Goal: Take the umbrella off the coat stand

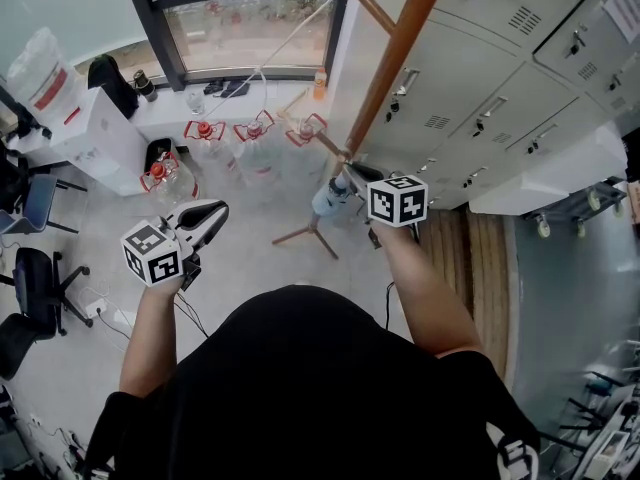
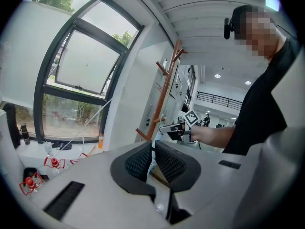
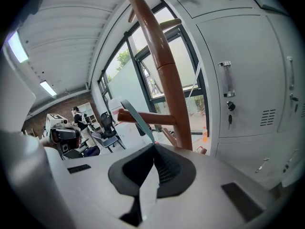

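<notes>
A brown wooden coat stand (image 1: 395, 53) leans across the head view, its feet on the floor by the lockers. A pale blue folded umbrella (image 1: 329, 199) hangs by its lower part. My right gripper (image 1: 352, 177) is at the umbrella. In the right gripper view it (image 3: 153, 147) is shut on the umbrella's teal strap (image 3: 137, 119), which loops over a peg (image 3: 155, 118) of the stand's pole (image 3: 162, 66). My left gripper (image 1: 220, 208) hangs apart at the left, over the floor. Its jaws (image 2: 152, 145) are shut with nothing between them, and it faces the stand (image 2: 164, 87) and my right gripper (image 2: 172, 127).
Several big water bottles with red handles (image 1: 204, 130) stand on the floor under the window (image 1: 250, 23). Grey lockers (image 1: 500, 98) line the right side. Office chairs (image 1: 35, 288) and a white box (image 1: 100, 138) are at the left. A wheeled cart (image 1: 575, 203) stands at the right.
</notes>
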Available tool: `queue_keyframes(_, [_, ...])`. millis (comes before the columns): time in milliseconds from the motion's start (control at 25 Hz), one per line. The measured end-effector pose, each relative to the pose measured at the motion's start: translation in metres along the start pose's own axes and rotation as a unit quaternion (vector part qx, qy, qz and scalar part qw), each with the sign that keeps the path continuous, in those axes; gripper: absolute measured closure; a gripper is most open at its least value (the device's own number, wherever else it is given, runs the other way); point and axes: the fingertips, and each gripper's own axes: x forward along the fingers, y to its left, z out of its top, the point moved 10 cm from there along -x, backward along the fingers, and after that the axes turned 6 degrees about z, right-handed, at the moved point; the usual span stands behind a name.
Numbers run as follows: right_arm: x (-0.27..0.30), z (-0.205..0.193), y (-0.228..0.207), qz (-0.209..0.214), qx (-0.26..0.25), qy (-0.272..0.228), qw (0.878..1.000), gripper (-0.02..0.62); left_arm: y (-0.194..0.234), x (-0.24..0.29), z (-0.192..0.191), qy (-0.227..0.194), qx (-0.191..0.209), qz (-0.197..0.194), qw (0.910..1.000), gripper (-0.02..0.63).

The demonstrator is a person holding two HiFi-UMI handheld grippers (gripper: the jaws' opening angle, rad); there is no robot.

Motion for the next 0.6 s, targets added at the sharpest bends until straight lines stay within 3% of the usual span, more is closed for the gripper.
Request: queue_keyframes(600, [-0.023,-0.015,0.063,-0.007,0.013,-0.014,1.0,0.578,-0.019,-0.066,0.0,-0.014,0.019,-0.01,0.9997,0.576])
